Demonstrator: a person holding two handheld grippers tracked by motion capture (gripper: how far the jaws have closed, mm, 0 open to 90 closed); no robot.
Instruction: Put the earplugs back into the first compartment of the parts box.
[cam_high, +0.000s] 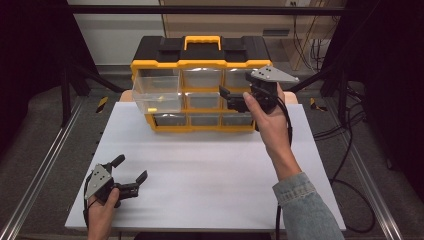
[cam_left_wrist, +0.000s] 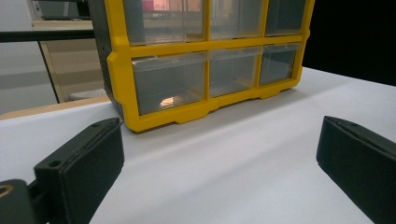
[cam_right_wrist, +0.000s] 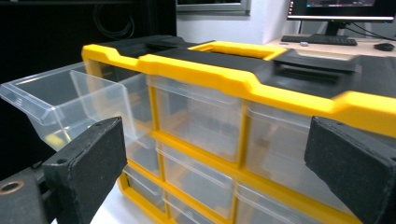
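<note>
A yellow-framed organiser (cam_high: 200, 95) with a black top and a yellow carry handle (cam_high: 202, 42) stands at the far edge of my white table (cam_high: 200, 170). Its front holds nine clear, glossy plastic drawers in three rows of three. The top-left drawer (cam_high: 156, 90) is pulled well out, and something small and yellow lies in it, too blurred to name. My right gripper (cam_high: 231, 96) is raised in front of the right-hand column, its matte black jaws wide apart and holding nothing; my hand hides part of those drawers. My left gripper (cam_high: 131, 172) rests low near the table's front-left corner, jaws also spread and empty. In the left gripper view a faint pale glint shows inside the bottom-left drawer (cam_left_wrist: 168, 88); I cannot tell what it is.
</note>
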